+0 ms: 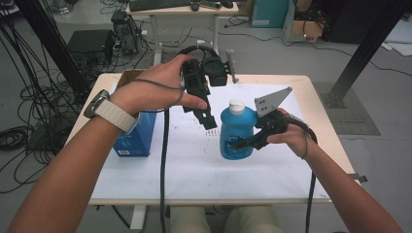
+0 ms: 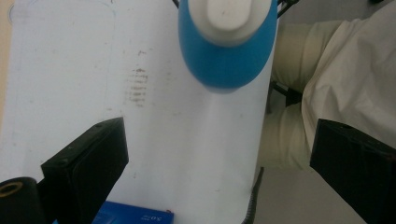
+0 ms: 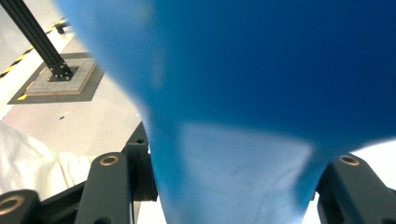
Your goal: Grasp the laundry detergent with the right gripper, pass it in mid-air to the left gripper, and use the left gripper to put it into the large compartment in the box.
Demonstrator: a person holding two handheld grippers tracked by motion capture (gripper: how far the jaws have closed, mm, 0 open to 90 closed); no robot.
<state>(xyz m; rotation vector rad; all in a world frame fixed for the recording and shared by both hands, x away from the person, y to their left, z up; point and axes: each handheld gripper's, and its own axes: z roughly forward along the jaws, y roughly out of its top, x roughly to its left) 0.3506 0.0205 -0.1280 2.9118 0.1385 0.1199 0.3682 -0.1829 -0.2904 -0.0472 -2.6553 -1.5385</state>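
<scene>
A blue bottle [image 1: 235, 128] with a white cap [image 1: 236, 106] stands upright over the middle of the white sheet [image 1: 194, 165]. My right gripper [image 1: 239, 143] comes from the right and is shut on its lower body. In the right gripper view the bottle [image 3: 243, 93] sits between the two jaws of the right gripper [image 3: 229, 186]. My left gripper [image 1: 201, 116] hangs above the sheet, just left of the bottle, pointing down. Its jaws stand wide apart around nothing in the left gripper view [image 2: 219, 154], which looks down on the bottle [image 2: 229, 51] and its cap [image 2: 233, 14].
A blue box [image 1: 138, 133] stands on the table's left side, also seen as a blue box [image 2: 135, 217] at the bottom of the left gripper view. A cardboard box [image 1: 128, 75] sits at the back left corner. Faint brown smudges [image 2: 136, 86] mark the sheet. Cables trail over the front edge.
</scene>
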